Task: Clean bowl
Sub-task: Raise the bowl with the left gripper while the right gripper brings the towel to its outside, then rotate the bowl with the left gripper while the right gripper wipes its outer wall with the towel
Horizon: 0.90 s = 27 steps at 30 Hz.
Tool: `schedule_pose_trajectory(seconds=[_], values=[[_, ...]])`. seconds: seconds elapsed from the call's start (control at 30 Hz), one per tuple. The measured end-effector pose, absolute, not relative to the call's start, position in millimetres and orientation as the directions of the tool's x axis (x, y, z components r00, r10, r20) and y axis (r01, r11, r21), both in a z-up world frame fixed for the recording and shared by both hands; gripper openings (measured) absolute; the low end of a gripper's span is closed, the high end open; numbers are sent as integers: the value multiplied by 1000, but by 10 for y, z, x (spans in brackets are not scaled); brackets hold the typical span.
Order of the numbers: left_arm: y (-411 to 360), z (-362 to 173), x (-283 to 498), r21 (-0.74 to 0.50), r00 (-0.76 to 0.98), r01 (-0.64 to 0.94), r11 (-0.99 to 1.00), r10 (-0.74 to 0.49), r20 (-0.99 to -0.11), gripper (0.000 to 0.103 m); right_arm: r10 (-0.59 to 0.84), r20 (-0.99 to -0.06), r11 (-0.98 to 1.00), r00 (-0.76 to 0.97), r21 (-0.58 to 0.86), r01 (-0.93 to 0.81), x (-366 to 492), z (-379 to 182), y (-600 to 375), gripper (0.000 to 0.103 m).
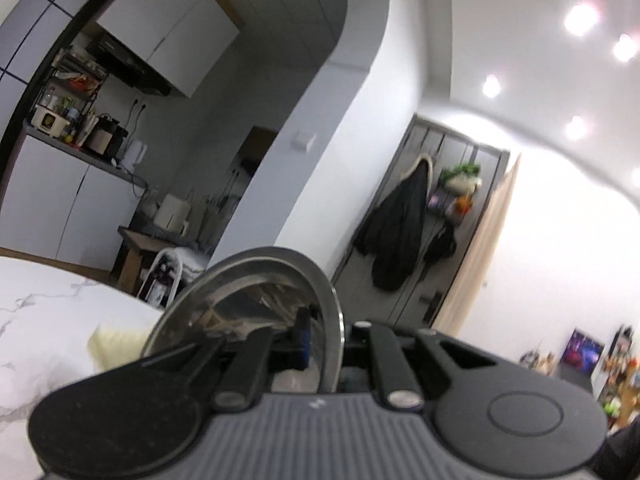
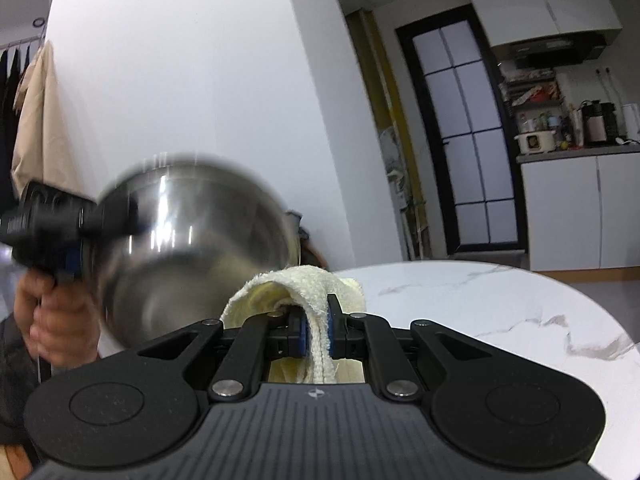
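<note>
A steel bowl (image 1: 256, 300) stands tilted on edge in the left wrist view, its rim pinched between the pads of my left gripper (image 1: 326, 344), which is shut on it. From the right wrist view the same bowl (image 2: 192, 240) shows its shiny rounded outside, blurred, lifted above the table, with the left gripper (image 2: 76, 236) and a hand (image 2: 52, 320) gripping it at the left. My right gripper (image 2: 316, 332) is shut on a pale yellow cloth (image 2: 304, 284), which drapes over its fingers right beside the bowl. A corner of the cloth (image 1: 116, 344) peeks out behind the bowl.
A white marble table (image 2: 500, 312) spreads beneath both grippers. Beyond it lie a kitchen counter (image 2: 576, 156) with appliances, a dark glass-paned door (image 2: 464, 132), and coats hanging on a grey door (image 1: 400, 224).
</note>
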<state>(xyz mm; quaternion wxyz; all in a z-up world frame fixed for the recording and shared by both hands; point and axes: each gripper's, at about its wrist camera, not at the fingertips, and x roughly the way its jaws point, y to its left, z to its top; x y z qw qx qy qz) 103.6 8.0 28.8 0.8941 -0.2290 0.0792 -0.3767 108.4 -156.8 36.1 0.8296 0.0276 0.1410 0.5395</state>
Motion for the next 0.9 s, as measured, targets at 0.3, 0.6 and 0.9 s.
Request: schedule_pose_trajectory(seconds=[0.3, 0.6, 0.9], values=[[128, 243, 1142, -481, 750, 579, 659, -661, -3, 8, 939, -179, 320, 293, 143, -936, 892, 483, -1398, 10], [241, 232, 1185, -500, 770, 533, 683, -636, -49, 6, 914, -99, 406, 394, 172, -898, 930, 567, -1592, 10], [139, 289, 1172, -476, 731, 574, 667, -679, -70, 7, 864, -106, 502, 492, 249, -828, 1092, 549, -1669, 11]])
